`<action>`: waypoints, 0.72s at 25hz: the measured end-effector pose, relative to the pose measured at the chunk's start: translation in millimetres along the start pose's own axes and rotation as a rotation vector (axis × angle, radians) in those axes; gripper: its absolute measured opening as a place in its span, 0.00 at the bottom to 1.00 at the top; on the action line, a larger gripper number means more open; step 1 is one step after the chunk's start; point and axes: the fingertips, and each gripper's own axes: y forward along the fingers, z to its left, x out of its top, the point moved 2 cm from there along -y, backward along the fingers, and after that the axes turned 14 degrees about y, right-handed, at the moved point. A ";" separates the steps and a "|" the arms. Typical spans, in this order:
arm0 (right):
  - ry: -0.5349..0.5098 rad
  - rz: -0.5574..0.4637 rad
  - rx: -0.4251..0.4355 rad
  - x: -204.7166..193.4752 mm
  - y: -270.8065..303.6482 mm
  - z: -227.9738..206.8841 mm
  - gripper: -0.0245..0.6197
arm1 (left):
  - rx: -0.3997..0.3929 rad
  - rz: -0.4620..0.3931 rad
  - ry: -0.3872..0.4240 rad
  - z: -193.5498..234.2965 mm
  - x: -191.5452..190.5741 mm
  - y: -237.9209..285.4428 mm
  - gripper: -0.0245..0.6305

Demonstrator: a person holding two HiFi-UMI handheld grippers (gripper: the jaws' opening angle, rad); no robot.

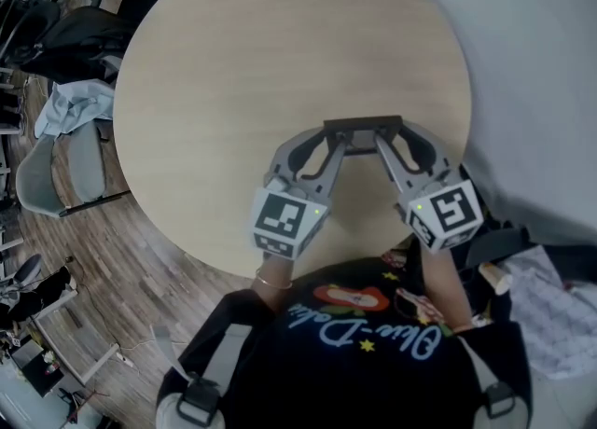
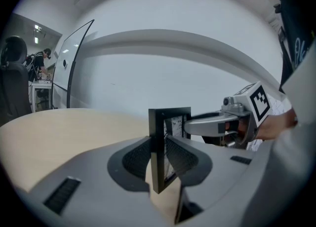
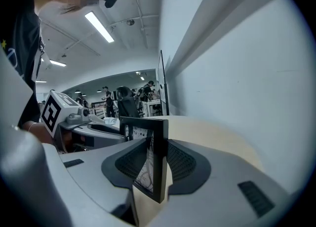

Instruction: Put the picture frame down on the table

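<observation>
1. Nearest the camera, a black printed shirt (image 1: 373,352) fills the bottom of the head view. A bracelet (image 1: 273,280) is worn on the left wrist.
2. The left hand-held gripper (image 1: 333,141) is held just past the table's near edge, with its marker cube (image 1: 284,217) toward the person. Its jaws are clamped on the left end of the frame (image 1: 364,125), and the ribbed pads (image 2: 138,158) are pressed against both faces.
3. The right hand-held gripper (image 1: 388,141) is held beside it, and its cube (image 1: 448,213) is likewise turned toward the person. Its jaws are closed on the frame's right end. The two grippers are angled inward toward each other.
4. The frame is black and is held upright on edge between the two grippers, over the near part of the table. From above it is seen only as a thin dark bar. A pale printed sheet is seen inside it in both gripper views. Whether its lower edge touches the table cannot be told.
5. The table (image 1: 280,54) is round and topped in pale wood.
6. Beyond the table's left side, a wooden floor (image 1: 121,259), a grey chair (image 1: 56,171) and a pale blue cloth (image 1: 75,105) are seen. A white wall (image 2: 163,78) is seen behind the table in the left gripper view.
</observation>
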 end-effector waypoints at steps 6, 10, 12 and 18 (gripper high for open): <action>0.038 0.045 -0.004 -15.7 11.0 -7.6 0.20 | -0.016 0.045 -0.022 2.1 -16.2 8.4 0.16; 0.064 0.080 -0.008 -25.9 15.3 -14.9 0.20 | -0.030 0.073 -0.029 1.0 -25.6 15.3 0.16; 0.078 0.095 -0.012 -32.3 17.3 -17.8 0.20 | -0.040 0.086 -0.032 0.6 -31.0 18.4 0.16; 0.116 0.132 -0.023 -47.9 21.4 -25.0 0.20 | -0.065 0.119 -0.045 -1.4 -44.9 26.0 0.16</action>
